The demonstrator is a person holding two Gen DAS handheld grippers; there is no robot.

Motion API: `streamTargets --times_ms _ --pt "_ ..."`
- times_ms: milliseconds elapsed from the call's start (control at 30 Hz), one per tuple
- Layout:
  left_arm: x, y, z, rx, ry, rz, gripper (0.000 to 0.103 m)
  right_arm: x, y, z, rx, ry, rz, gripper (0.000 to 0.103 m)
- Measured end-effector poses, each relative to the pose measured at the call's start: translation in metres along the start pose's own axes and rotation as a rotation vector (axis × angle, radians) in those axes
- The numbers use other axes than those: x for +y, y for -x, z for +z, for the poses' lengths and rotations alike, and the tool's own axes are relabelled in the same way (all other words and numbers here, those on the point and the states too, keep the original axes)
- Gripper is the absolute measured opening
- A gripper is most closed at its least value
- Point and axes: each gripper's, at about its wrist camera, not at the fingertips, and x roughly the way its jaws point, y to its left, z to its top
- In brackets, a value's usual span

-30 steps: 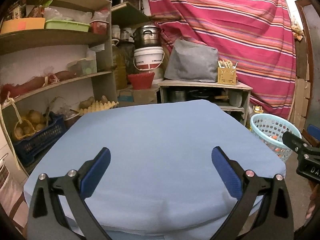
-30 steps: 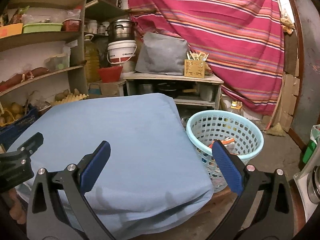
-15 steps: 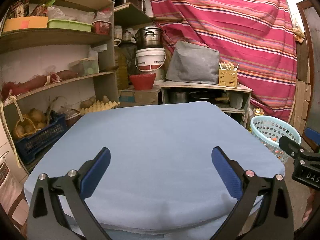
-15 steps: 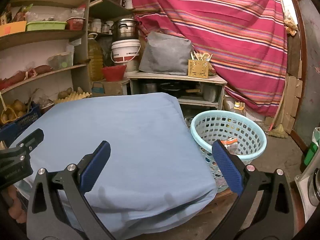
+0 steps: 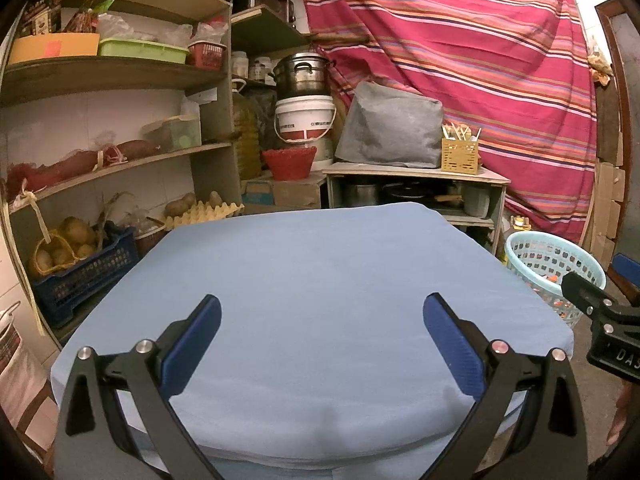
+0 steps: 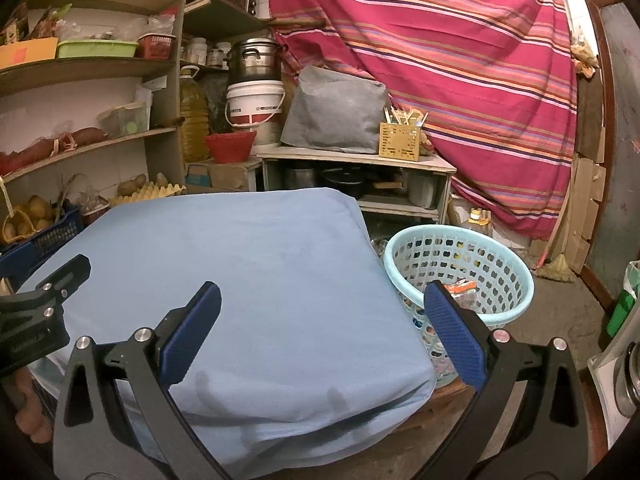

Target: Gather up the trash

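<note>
Left wrist view was filled by the light blue tablecloth (image 5: pixel 320 300), over which the left gripper (image 5: pixel 322 328) was held with its jaws spread wide and nothing between them. Right gripper (image 6: pixel 322 328) was likewise seen released and empty above the cloth's right edge. A pale turquoise laundry basket (image 6: pixel 516 268) was set on the floor just beside the table, and trash wrappers (image 6: pixel 464 288) were lying inside it.
</note>
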Motion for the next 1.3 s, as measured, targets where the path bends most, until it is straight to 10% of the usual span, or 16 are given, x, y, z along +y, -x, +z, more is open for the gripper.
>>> streamTargets --times_ms 1300 --pt "0.007 0.000 -0.003 0.004 -0.001 0.007 0.099 0.009 -0.001 0.003 -0.002 0.006 0.001 0.099"
